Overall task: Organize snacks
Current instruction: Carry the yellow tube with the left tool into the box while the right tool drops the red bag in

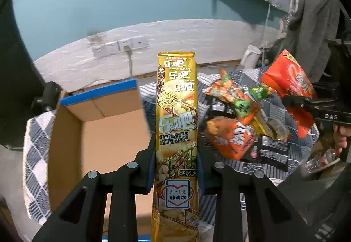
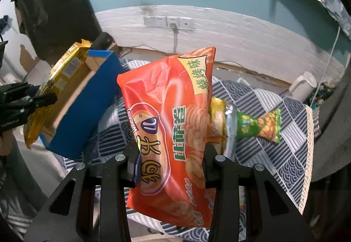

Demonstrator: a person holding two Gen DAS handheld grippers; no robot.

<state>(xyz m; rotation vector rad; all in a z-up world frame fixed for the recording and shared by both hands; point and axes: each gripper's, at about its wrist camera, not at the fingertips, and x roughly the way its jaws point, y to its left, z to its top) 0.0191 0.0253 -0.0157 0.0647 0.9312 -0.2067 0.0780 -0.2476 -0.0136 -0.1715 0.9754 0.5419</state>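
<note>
Left gripper (image 1: 176,167) clamped on long gold foil chip packet (image 1: 176,110), right gripper (image 2: 170,165) on crinkled orange snack bag (image 2: 169,132); both raised, probably bound for blue-edged cardboard box (image 1: 105,132).

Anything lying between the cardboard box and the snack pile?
Only bare patterned cloth between the cardboard box and the snack pile, in the left wrist view.

cardboard box (image 1: 105,132) left of snack pile (image 1: 241,114) on patterned cloth (image 2: 274,132)
</note>
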